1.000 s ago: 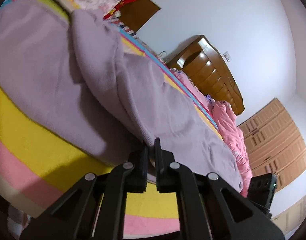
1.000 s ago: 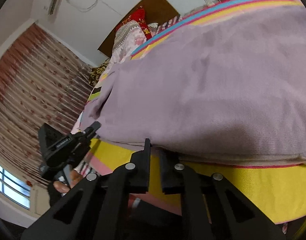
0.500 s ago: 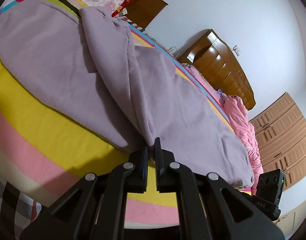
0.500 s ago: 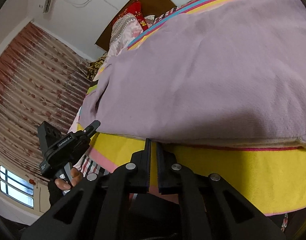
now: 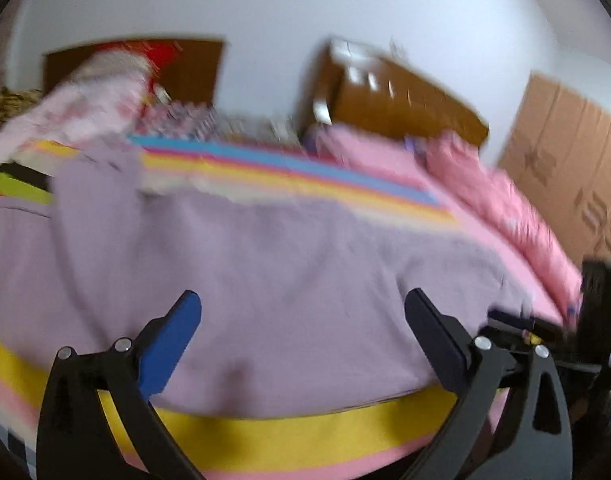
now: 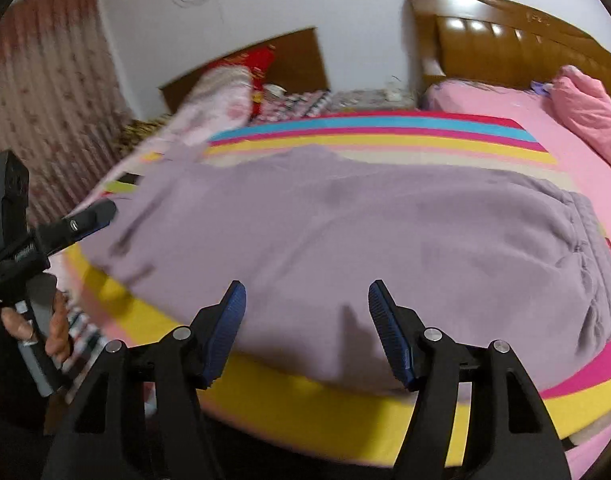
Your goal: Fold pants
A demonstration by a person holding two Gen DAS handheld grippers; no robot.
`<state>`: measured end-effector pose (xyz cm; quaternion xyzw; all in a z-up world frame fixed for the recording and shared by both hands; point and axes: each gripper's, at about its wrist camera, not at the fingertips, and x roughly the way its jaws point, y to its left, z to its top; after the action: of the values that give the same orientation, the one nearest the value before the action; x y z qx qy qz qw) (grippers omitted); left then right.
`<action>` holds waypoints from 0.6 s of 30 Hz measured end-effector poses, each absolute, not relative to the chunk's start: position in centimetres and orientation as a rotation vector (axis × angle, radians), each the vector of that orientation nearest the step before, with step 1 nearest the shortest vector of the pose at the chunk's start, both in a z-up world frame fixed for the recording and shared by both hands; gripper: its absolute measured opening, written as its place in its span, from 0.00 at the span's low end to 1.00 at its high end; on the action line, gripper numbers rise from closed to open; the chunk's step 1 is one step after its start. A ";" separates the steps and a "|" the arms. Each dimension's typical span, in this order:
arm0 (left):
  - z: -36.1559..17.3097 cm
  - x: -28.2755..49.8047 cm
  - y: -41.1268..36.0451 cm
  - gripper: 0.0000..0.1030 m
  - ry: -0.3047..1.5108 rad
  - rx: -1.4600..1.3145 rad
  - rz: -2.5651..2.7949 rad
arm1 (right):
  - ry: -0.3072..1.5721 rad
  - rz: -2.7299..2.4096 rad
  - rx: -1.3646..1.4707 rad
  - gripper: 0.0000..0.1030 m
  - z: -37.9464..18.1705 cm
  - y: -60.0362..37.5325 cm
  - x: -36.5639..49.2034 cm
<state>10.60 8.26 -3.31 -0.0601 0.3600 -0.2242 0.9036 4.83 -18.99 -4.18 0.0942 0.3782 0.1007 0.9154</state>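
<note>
The lilac pants [image 6: 365, 236] lie spread across the striped bed sheet [image 6: 377, 136], waistband [image 6: 593, 248] at the right. They also fill the left wrist view [image 5: 265, 272], which is blurred. My left gripper [image 5: 301, 308] is open and empty, above the pants' near edge. My right gripper [image 6: 307, 300] is open and empty, just above the pants' near edge. The left gripper also shows in the right wrist view [image 6: 57, 232], held in a hand at the left.
A wooden headboard [image 6: 517, 44] and a pink quilt [image 6: 585, 108] are at the back right. A floral pillow [image 6: 213, 104] lies at the back left. Curtains [image 6: 45, 80] hang at the left. A wardrobe [image 5: 565, 168] stands at the right.
Both grippers have opened and let go of the pants' edge. Both have pulled back and levelled out, so the whole bed now shows. The pants lie flat.
</note>
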 end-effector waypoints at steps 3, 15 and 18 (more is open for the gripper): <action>-6.6 12.8 7.0 0.98 0.878 -0.126 -0.446 | 0.872 0.137 0.204 0.66 -6.5 -21.0 5.1; -1.1 19.5 1.3 0.98 0.856 0.086 -0.522 | 0.793 0.140 0.109 0.76 -1.5 -29.2 7.0; -1.9 23.8 -2.5 0.98 0.895 0.114 -0.598 | 0.862 0.048 0.060 0.76 -2.6 -31.7 10.8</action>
<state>23.80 -2.48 -1.87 0.0542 0.4261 -0.2845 0.8570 10.84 -31.68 -2.60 0.0288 0.4176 0.0233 0.9079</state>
